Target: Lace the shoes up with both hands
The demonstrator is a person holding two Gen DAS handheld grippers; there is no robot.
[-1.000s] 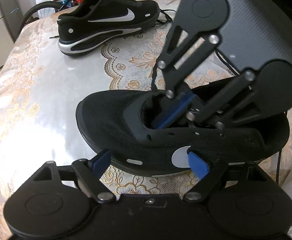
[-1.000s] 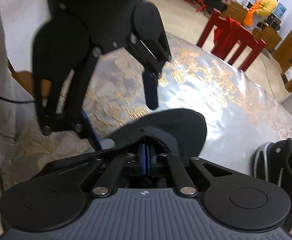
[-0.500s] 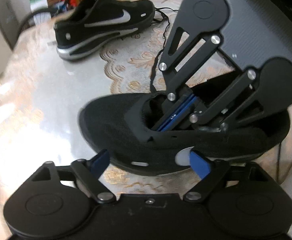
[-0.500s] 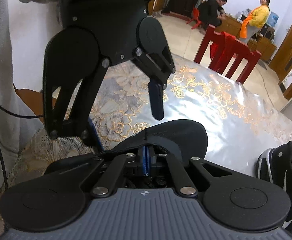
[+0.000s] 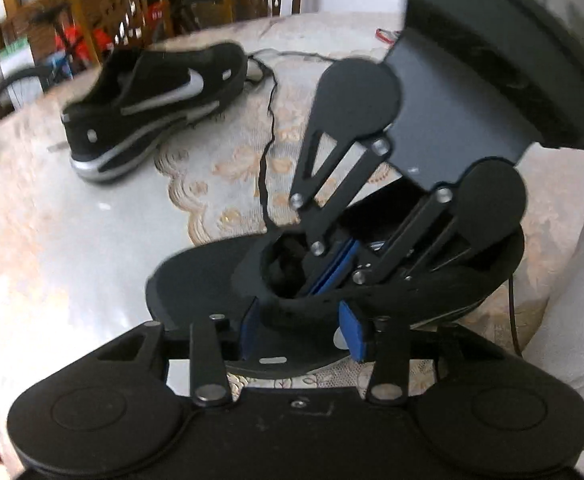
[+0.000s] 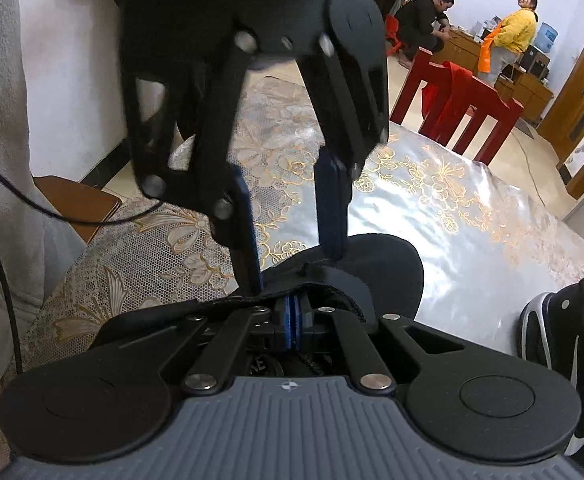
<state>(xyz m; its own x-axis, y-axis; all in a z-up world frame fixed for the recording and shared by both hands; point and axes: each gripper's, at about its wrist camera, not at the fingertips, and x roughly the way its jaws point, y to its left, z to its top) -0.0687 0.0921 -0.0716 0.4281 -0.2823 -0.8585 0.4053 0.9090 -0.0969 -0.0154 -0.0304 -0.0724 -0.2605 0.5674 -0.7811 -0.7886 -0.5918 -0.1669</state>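
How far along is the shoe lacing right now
Early. Nothing looks laced: the near shoe shows bare eyelets, and a loose lace trails across the table. In hand: the right gripper is shut inside its opening; the left gripper is closing around its side wall. Left: threading it, plus the far shoe.

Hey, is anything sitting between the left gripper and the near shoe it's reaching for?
Nothing visible does. The left gripper is right at the near shoe, its jaws closing with the shoe's side flap between the blue pads. The right gripper is shut inside the shoe's opening, beyond that flap, not in the left's path.
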